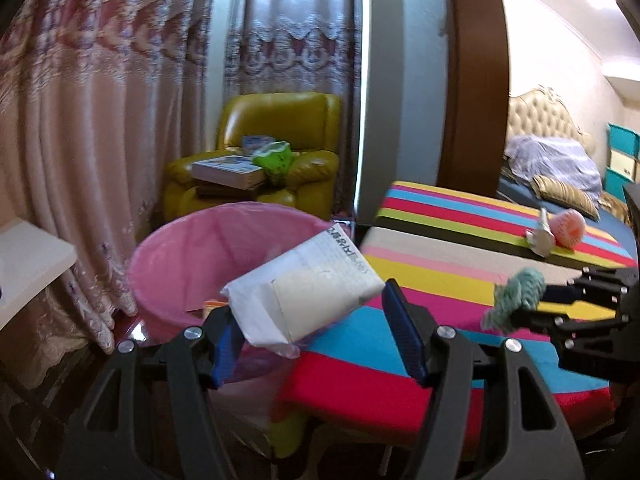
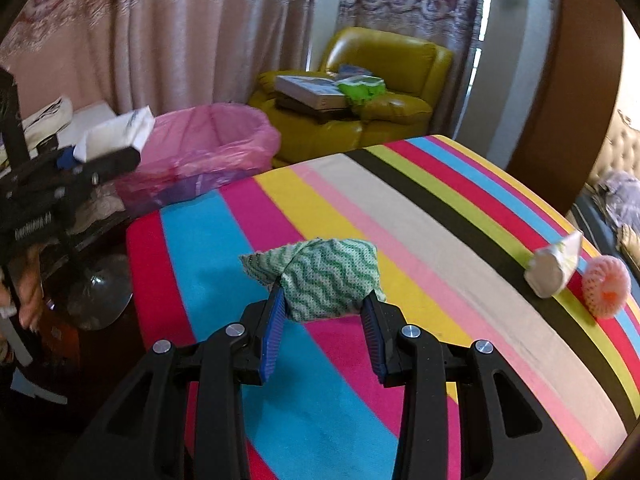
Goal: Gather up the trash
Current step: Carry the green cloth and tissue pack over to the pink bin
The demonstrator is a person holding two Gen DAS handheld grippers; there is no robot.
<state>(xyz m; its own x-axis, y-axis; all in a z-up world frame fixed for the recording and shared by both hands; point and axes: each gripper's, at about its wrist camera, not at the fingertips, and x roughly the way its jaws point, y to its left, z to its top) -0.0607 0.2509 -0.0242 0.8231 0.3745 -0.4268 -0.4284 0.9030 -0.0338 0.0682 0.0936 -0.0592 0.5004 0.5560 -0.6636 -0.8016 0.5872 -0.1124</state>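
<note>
My left gripper [image 1: 310, 316] is shut on a white paper packet [image 1: 308, 286] and holds it over the near rim of the pink-lined trash bin [image 1: 192, 256]; it also shows in the right wrist view [image 2: 116, 136]. My right gripper [image 2: 324, 300] is shut on a green-and-white zigzag cloth [image 2: 320, 278] just above the striped table [image 2: 440, 232]; the cloth also shows in the left wrist view [image 1: 516, 294]. A white wrapper [image 2: 554, 268] and a pink foam fruit net [image 2: 606, 286] lie at the table's far right edge.
A yellow armchair [image 2: 384, 116] with books and a green bag stands behind the bin, before pink curtains. A white ledge [image 1: 28, 264] is at the left. A bed [image 1: 560, 168] lies beyond the table.
</note>
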